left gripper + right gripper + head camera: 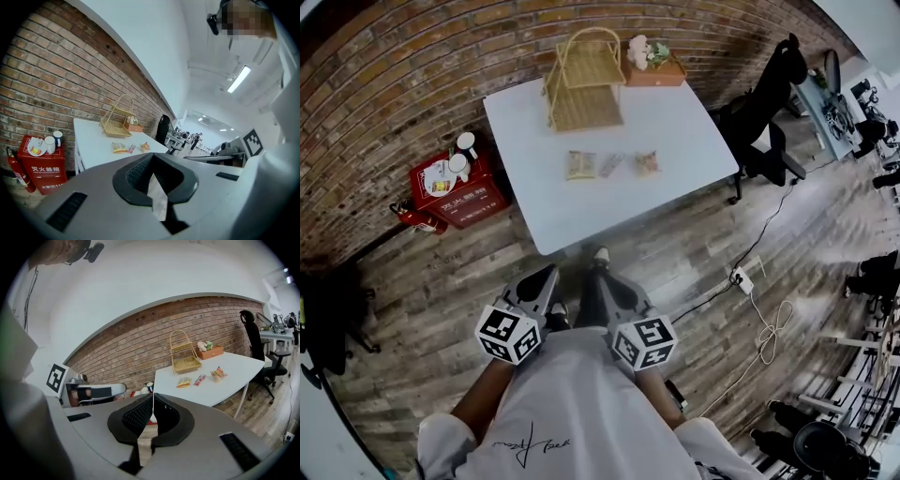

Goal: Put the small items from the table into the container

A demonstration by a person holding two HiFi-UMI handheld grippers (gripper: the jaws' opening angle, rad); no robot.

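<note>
Hovering over floor [675, 272] short of the table [675, 131] edge, left gripper [548, 274] and right gripper [594, 277] jaws pressed together

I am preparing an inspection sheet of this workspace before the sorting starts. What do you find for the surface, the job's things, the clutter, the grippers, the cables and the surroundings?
Surface: white table, mostly bare.
Job's things: yellow packet, slim red packet and orange packet lie in a row; the wire basket behind them looks empty.
Clutter: flower box at the far edge, beside the basket.
Grippers: left gripper and right gripper are both shut on nothing, held near the person, short of the table.
Cables: power strip and loose cable on the floor, right of the table.
Surroundings: brick wall, red box with cups on it, extinguisher, black chair.
</note>
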